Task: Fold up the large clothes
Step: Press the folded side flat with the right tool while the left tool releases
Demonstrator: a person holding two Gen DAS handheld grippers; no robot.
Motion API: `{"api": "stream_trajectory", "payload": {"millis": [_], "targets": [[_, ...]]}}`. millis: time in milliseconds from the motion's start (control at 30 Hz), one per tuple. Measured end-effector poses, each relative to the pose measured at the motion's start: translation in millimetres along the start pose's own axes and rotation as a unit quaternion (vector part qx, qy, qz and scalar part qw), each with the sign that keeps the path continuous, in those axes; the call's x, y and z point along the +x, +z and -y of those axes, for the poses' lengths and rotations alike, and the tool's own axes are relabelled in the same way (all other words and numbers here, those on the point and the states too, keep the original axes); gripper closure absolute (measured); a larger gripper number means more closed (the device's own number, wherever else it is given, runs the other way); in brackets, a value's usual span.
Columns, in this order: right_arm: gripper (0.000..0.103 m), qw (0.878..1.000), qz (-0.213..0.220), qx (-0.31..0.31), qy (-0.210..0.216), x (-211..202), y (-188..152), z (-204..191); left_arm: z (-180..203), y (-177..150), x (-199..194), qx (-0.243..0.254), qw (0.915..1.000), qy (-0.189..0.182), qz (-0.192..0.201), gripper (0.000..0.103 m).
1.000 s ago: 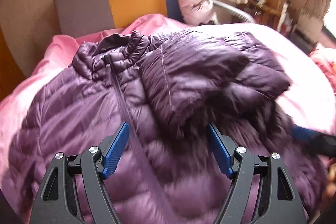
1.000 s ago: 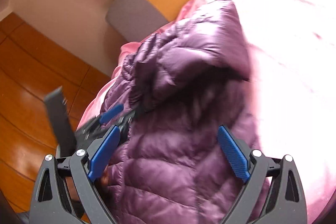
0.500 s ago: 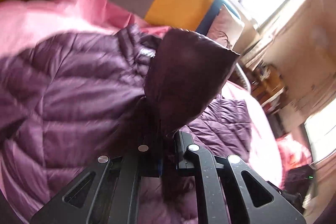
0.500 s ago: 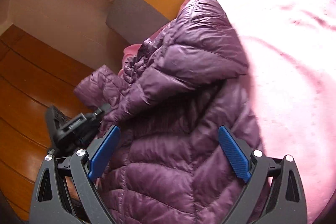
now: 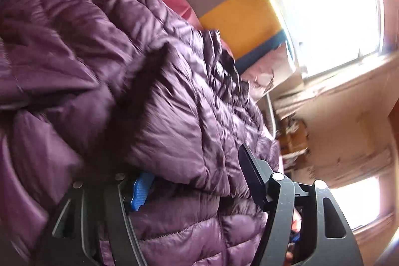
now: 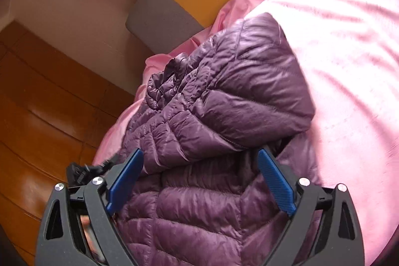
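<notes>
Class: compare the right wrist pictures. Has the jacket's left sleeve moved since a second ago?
Yes. The sleeve now lies folded across the purple jacket, farther from the wooden floor and nearer the pink bedspread. The left gripper, jaws opening, sits at the jacket's floor-side edge.

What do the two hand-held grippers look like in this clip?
Both match: the left hand-held gripper and right hand-held gripper have matte black plastic frames with triangular cut-outs, silver round rivets at the pivots and ribbed blue pads lining the fingers. No cables, markings or sleeves are visible.
</notes>
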State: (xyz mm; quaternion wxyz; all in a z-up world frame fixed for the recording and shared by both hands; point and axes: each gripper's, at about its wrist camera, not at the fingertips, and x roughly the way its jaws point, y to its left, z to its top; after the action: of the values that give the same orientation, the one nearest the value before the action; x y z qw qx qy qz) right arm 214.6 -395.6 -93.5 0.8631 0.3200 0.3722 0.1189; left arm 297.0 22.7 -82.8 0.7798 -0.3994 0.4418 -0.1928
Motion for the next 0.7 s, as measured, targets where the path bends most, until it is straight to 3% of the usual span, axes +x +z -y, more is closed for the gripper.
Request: {"api": "stream_trajectory", "payload": {"millis": [100,133,167,233,267,433,533,700], "targets": [[0.019,0.999,0.015,-0.017,-0.023,-1,14,-5,6,6,9,0.027,0.9993,0.015,-0.02,0.04],[0.021,0.999,0.017,-0.023,-0.03,1,18,-7,9,7,13,0.042,0.9985,0.024,-0.025,0.05],[0.022,0.999,0.019,-0.03,-0.039,5,24,-9,11,8,14,0.051,0.9978,0.03,-0.029,0.07],[0.025,0.997,0.016,-0.042,-0.056,18,36,-12,18,11,20,0.074,0.9955,0.049,-0.035,0.093],[0.025,0.996,0.015,-0.05,-0.069,25,41,-15,22,12,19,0.083,0.9948,0.054,-0.024,0.096],[0.027,0.983,0.0,-0.081,-0.162,79,57,-9,29,11,5,0.111,0.9905,0.078,0.022,0.098],[0.043,0.96,-0.028,-0.115,-0.253,116,50,3,17,10,10,0.125,0.9861,0.109,0.014,0.098],[0.042,0.949,-0.006,-0.141,-0.284,128,36,8,12,4,35,0.145,0.9785,0.146,0.003,0.098]]}}
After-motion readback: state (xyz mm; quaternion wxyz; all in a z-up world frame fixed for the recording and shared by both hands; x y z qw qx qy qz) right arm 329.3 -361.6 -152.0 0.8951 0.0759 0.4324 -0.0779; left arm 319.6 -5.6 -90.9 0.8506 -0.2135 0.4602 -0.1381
